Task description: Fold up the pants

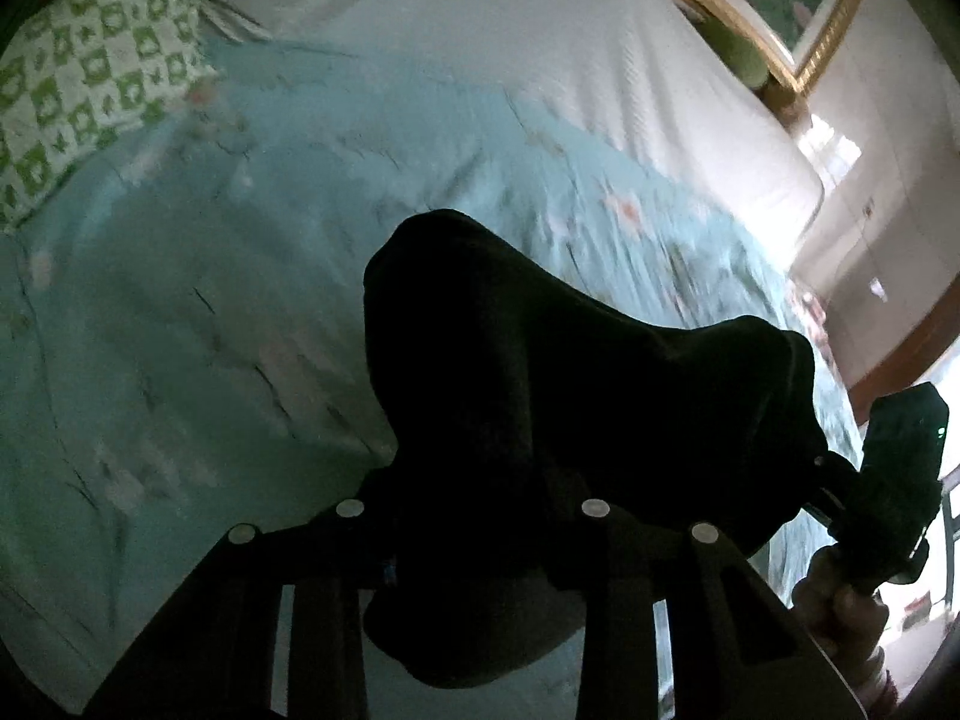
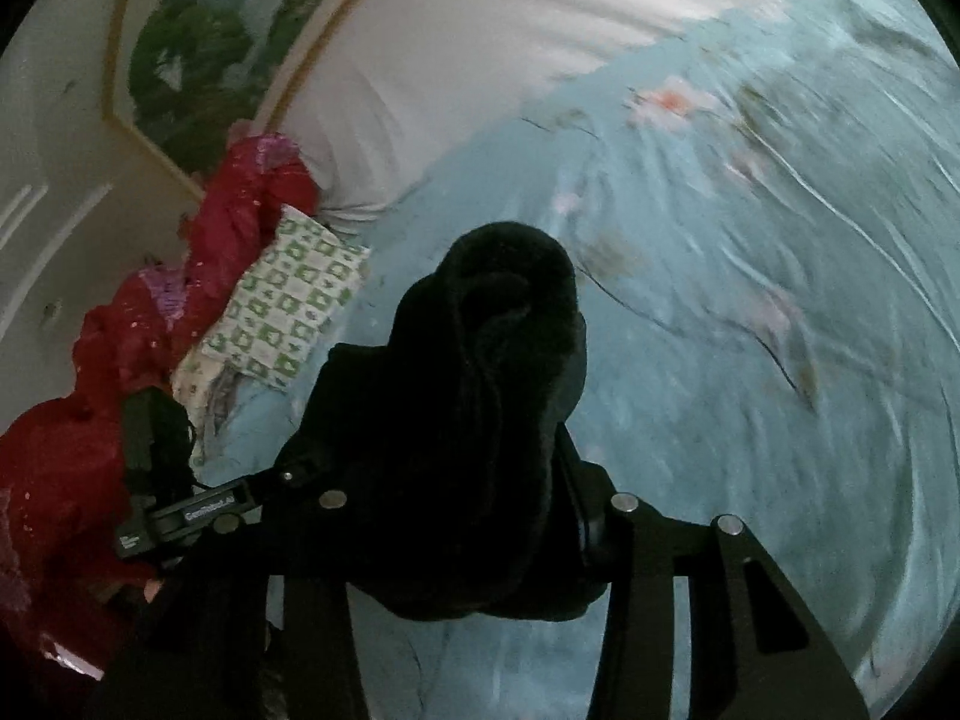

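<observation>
The black pants (image 1: 540,372) hang bunched between both grippers, lifted above a light blue flowered bedspread (image 1: 210,300). My left gripper (image 1: 474,516) is shut on the pants, whose fabric drapes over and hides the fingertips. In the left wrist view the right gripper (image 1: 894,480) holds the other end of the cloth at far right. In the right wrist view my right gripper (image 2: 480,510) is shut on the pants (image 2: 498,360), which rise in a dark roll over the fingers. The left gripper (image 2: 156,480) shows at the left.
A green-and-white checked pillow (image 1: 90,96) lies at the bed's edge, also in the right wrist view (image 2: 288,306). A red quilt (image 2: 90,420) lies beside it. A white sheet (image 1: 540,60) covers the far bed. A gold-framed headboard (image 1: 750,42) stands behind.
</observation>
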The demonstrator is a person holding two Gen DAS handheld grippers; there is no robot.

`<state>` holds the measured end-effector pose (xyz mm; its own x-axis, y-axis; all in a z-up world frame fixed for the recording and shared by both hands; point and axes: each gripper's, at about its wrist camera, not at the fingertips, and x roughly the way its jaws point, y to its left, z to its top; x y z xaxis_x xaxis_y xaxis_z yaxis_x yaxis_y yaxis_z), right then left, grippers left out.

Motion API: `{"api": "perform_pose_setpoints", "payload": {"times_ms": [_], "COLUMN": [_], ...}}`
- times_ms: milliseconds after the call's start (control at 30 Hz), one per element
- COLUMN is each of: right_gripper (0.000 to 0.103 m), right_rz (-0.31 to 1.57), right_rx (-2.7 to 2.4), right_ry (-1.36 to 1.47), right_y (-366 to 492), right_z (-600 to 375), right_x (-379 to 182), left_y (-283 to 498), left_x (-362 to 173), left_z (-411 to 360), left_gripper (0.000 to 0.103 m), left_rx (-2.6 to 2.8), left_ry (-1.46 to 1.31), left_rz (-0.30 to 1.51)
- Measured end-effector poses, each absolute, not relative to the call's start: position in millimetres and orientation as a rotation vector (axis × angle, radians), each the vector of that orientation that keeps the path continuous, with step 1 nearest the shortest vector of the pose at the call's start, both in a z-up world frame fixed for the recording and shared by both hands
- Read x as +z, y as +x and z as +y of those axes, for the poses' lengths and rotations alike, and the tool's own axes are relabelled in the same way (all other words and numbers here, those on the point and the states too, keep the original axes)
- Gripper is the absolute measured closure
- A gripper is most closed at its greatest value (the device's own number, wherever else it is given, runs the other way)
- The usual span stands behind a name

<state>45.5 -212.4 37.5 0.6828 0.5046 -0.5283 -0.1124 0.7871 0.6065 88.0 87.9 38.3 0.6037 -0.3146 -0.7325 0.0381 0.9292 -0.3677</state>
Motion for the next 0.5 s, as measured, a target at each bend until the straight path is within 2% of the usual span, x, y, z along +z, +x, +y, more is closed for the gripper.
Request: {"api": "perform_pose_setpoints", "payload": {"times_ms": [233,500], "right_gripper": [0.057,0.057], "right_rz": [0.737,0.765], "right_rx": [0.462,0.495], "right_ry": [0.520,0.473], "right_y": [112,160], "right_z": [-177,-151], "right_x": [40,23], "left_y": [120,148], "left_x": [49,31], "left_z": [132,158], "left_gripper": [0.071,0.071], "left_rx": [-0.074,0.005], "left_ry": [-0.331,-0.327], "left_rz": [0.865,0.883]}}
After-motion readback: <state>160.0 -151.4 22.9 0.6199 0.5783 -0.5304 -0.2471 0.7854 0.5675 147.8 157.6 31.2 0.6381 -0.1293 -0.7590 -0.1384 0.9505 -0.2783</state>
